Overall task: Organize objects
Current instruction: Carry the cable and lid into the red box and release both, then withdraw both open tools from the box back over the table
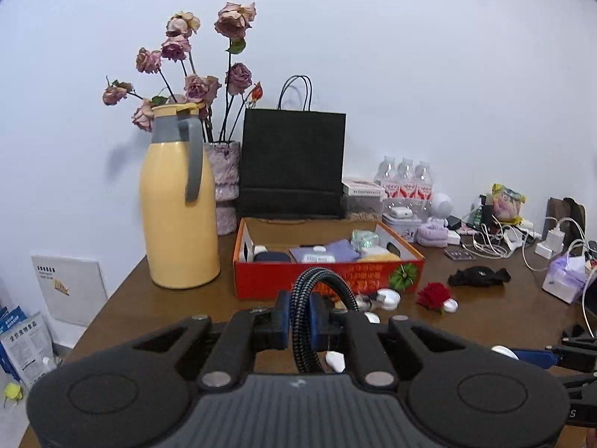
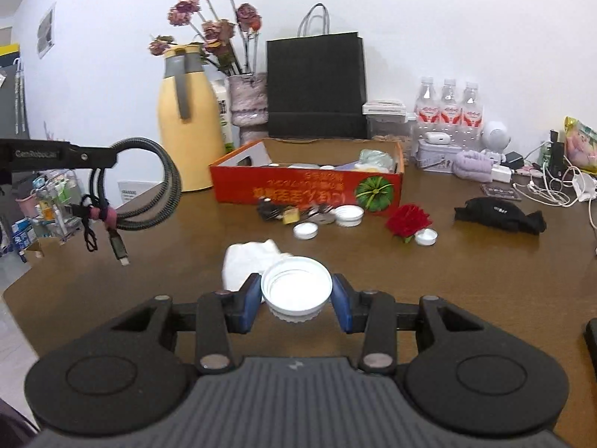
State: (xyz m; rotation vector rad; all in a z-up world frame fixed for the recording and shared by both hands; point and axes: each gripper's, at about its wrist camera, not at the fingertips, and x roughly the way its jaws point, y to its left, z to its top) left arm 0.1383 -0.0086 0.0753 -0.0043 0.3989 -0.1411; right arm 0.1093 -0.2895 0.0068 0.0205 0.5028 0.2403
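Two grips: left gripper (image 1: 301,326) fingers pinch a braided cable (image 2: 156,186); right gripper (image 2: 296,300) fingers pinch a white lid (image 2: 296,287) above the tabletop (image 2: 466,261). Near its back edge, the red box (image 2: 309,188) holds small packets.

You get even, soft indoor light in both views, dim toward the near edges. Beyond your left gripper (image 1: 300,330) the yellow jug (image 1: 179,201) casts a faint shadow on the wall (image 1: 429,56). Fisheye bending curves the edges, corners go black, and far clutter looks soft.
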